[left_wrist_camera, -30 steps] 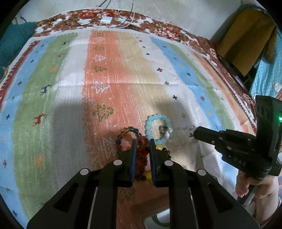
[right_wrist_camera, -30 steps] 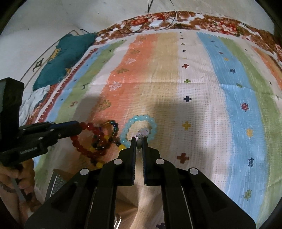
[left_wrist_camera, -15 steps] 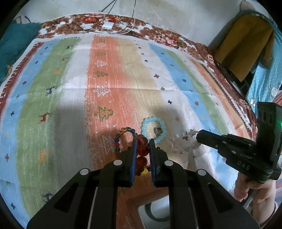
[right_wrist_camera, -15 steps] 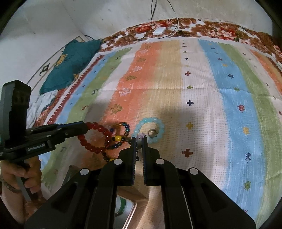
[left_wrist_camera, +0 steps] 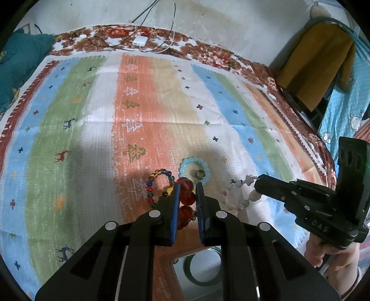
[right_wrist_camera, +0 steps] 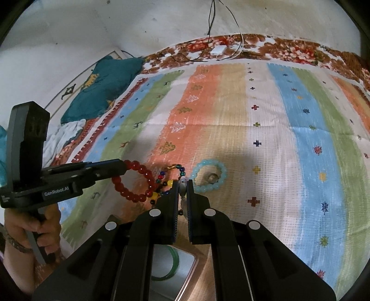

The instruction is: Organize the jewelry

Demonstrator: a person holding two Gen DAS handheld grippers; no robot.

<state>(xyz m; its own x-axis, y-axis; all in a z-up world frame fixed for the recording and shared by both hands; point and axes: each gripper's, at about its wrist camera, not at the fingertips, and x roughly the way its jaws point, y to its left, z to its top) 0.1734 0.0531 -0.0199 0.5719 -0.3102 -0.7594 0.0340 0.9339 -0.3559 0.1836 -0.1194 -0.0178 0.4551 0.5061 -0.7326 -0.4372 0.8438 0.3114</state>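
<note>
Both tongs are clamped: left tongs [left_wrist_camera: 186, 193] on the red bracelet [right_wrist_camera: 133, 183], right tongs [right_wrist_camera: 182, 188] on the white bracelet [left_wrist_camera: 239, 196]. The multicolored strand [left_wrist_camera: 159, 183], at ten o'clock of the left tips, could snag and drag along.

Striped cloth [left_wrist_camera: 161, 120] over floral bedspread [left_wrist_camera: 208, 53]; stained white wall [left_wrist_camera: 208, 18]; teal pillow [right_wrist_camera: 104, 85].

The left gripper [left_wrist_camera: 187, 192] reaches forward and slightly downward, its two blue-padded fingers [left_wrist_camera: 175, 203] drawn close with a narrow gap, pinched on a held strand. The left hand [right_wrist_camera: 34, 227] wraps its black handle from below, a band at the wrist. The right gripper [right_wrist_camera: 182, 185] also points forward, fingers nearly together and clamped. The right hand [left_wrist_camera: 323, 252] grips its handle, fingers curled underneath.
</note>
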